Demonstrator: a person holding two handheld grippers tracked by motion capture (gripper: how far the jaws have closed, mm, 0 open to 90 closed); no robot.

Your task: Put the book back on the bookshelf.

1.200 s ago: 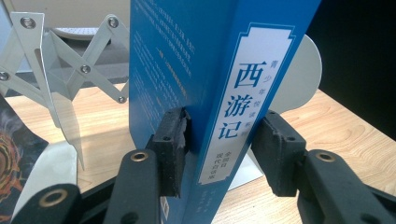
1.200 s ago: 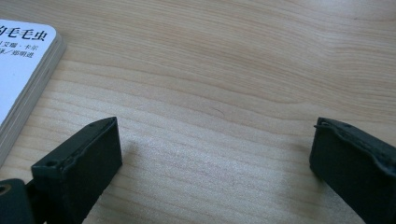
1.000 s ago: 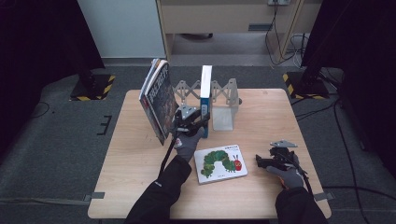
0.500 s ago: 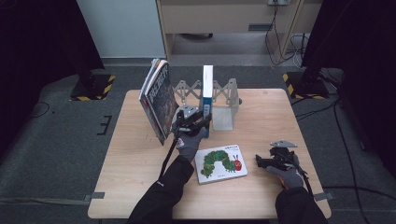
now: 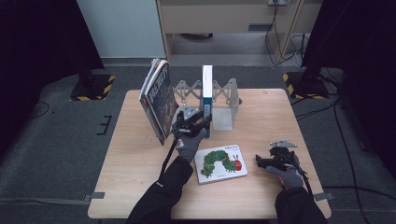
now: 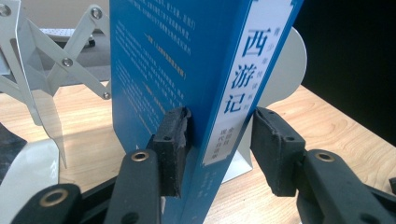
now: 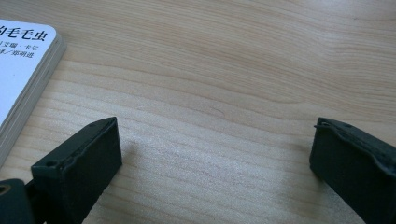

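Observation:
A blue book (image 5: 207, 93) stands upright in the grey expanding book rack (image 5: 225, 101) at the back of the table. My left gripper (image 5: 200, 121) straddles its lower spine. In the left gripper view the left pad (image 6: 172, 140) touches the blue book's (image 6: 187, 56) cover, while a thin gap separates the right pad (image 6: 275, 149) from the white spine label, so the left gripper (image 6: 219, 133) is open. My right gripper (image 5: 261, 161) rests low at the front right, and in its own view the right gripper (image 7: 212, 149) is wide open over bare wood.
A large dark book (image 5: 159, 100) leans upright left of the rack. A caterpillar picture book (image 5: 220, 162) lies flat at the front middle, its corner (image 7: 18, 60) left of the right jaws. The rack's scissor links (image 6: 60, 60) stand beside the blue book.

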